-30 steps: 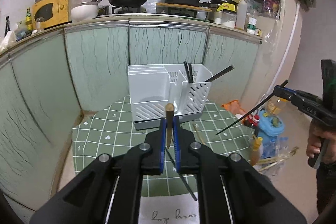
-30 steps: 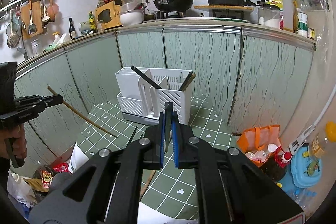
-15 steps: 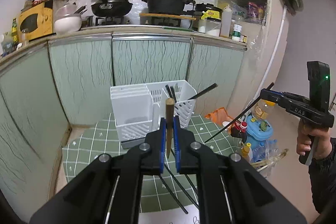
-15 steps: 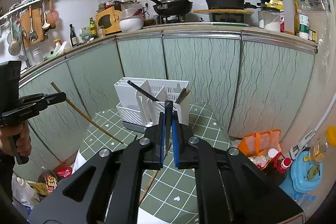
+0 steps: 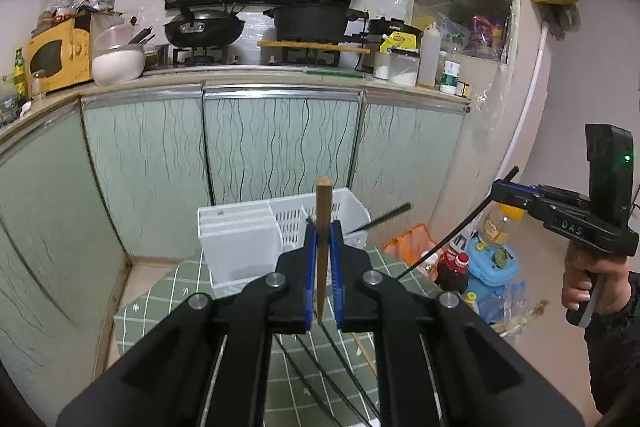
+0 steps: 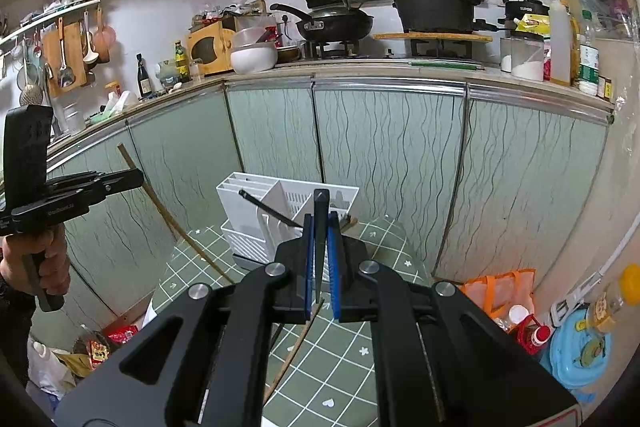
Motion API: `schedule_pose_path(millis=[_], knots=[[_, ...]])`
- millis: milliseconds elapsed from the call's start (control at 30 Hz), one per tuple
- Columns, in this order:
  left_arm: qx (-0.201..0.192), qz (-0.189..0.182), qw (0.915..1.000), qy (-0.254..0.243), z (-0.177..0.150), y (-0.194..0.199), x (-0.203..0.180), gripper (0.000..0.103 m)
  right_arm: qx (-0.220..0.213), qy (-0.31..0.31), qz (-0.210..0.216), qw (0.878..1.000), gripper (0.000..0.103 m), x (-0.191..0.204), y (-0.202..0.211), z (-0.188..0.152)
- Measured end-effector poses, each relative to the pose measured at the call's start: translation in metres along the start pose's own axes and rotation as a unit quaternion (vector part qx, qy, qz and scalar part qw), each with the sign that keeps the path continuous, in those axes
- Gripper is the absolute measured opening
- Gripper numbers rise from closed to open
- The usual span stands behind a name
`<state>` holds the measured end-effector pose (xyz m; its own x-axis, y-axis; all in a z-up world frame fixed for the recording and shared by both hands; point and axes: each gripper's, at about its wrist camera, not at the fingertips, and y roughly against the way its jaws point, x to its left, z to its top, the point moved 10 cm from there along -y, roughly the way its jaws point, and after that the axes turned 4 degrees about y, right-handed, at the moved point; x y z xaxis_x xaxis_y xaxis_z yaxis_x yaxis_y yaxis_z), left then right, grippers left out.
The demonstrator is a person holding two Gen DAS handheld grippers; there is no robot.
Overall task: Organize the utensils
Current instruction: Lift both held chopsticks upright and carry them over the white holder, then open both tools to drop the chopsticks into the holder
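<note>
The left gripper (image 5: 322, 239) pinches a wooden chopstick (image 5: 322, 227) and the right gripper (image 6: 320, 239) pinches a black chopstick (image 6: 321, 223), each about a third of the way down from its thick end. Both sticks hang slanting through the blue pads, thick ends up, thin tips trailing below and back toward the person. The white utensil holder (image 6: 248, 215) stands at the far edge of the small green checked table (image 6: 352, 347), close against the cabinet doors, and each gripper sits above the near part of the table, well short of it.

The step in hand looks like carrying both sticks to the holder. To do it well, I would lift each tip clear of the holder's rim before moving forward, then lower the thin end first into the slotted compartment on the right, where other sticks already lean. Because the sticks slant, the tip reaches the rim before the pads do, so the wrist probably needs tipping nearer upright. One hand at a time seems safer, as the two long sticks could cross. More chopsticks (image 5: 320, 379) lie loose on the table's near side, so the job is not finished.
</note>
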<state>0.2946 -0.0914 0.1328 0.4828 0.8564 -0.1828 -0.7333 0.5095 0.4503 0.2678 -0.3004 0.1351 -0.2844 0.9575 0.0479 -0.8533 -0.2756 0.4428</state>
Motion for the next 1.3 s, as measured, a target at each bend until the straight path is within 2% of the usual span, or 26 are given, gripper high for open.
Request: schedule_pose_path(millis=[367,733,967,1300], knots=[[-0.025,-0.029,0.9993,-0.001,0.047,-0.02,-0.017,0.008,-0.018,0.009,0.015,1.0,0.006,0.001,-0.01,0.048],[-0.045,-0.028,0.9984,-0.017,0.09,-0.058,-0.024,0.008,-0.027,0.012,0.023,0.999,0.006,-0.013,-0.047,0.09],[-0.033,-0.015,0.9993,-0.006,0.083,-0.1,-0.004,0.008,-0.02,0.002,0.023,1.0,0.006,-0.028,-0.085,0.082],[-0.014,-0.01,0.9996,0.022,0.053,-0.145,0.018,0.008,0.006,-0.028,0.035,0.999,0.006,-0.045,-0.136,0.043]])
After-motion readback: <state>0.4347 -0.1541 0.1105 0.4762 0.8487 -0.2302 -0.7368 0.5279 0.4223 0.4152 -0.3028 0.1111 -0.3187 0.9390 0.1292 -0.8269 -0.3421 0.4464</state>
